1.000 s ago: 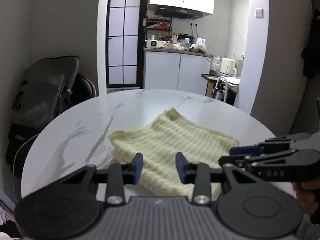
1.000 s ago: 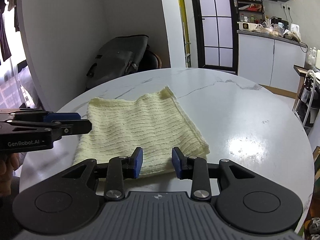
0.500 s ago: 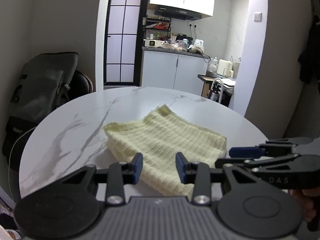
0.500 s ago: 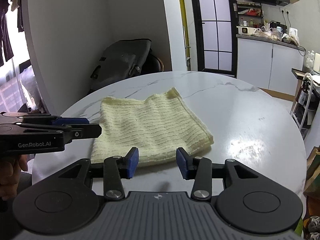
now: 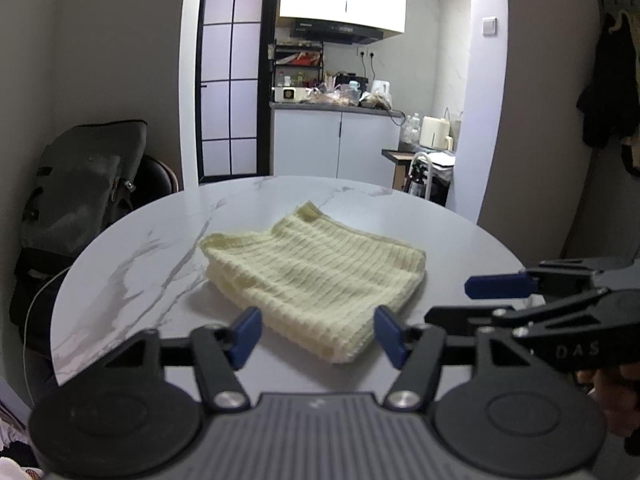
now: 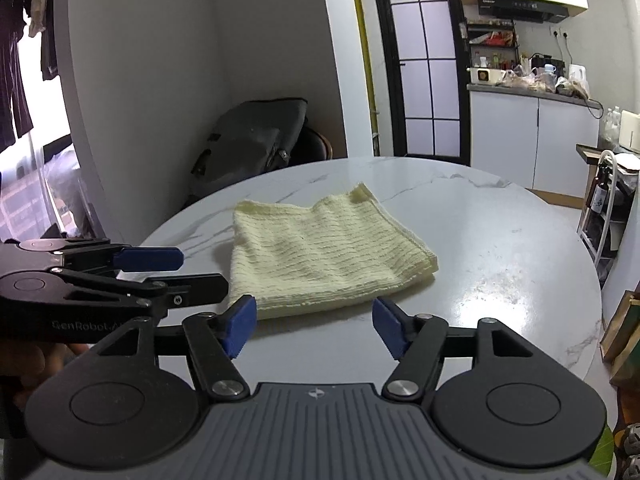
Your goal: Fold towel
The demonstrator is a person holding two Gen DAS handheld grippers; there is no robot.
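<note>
A pale yellow knitted towel (image 5: 316,276) lies folded into a rough square on the round white marble table (image 5: 132,264); it also shows in the right wrist view (image 6: 324,256). My left gripper (image 5: 318,338) is open and empty, held above the table's near edge, short of the towel. My right gripper (image 6: 314,328) is open and empty, likewise short of the towel's near edge. Each gripper shows from the side in the other's view: the right one (image 5: 520,292) and the left one (image 6: 160,276).
A dark bag (image 6: 248,144) rests on a chair behind the table's far left. A kitchen counter (image 5: 336,108) with clutter and a small rack (image 6: 608,208) stand beyond the table. The table (image 6: 500,248) has bare surface right of the towel.
Both grippers have opened wider and drawn back and up from the towel, which lies flat and still on the table.
</note>
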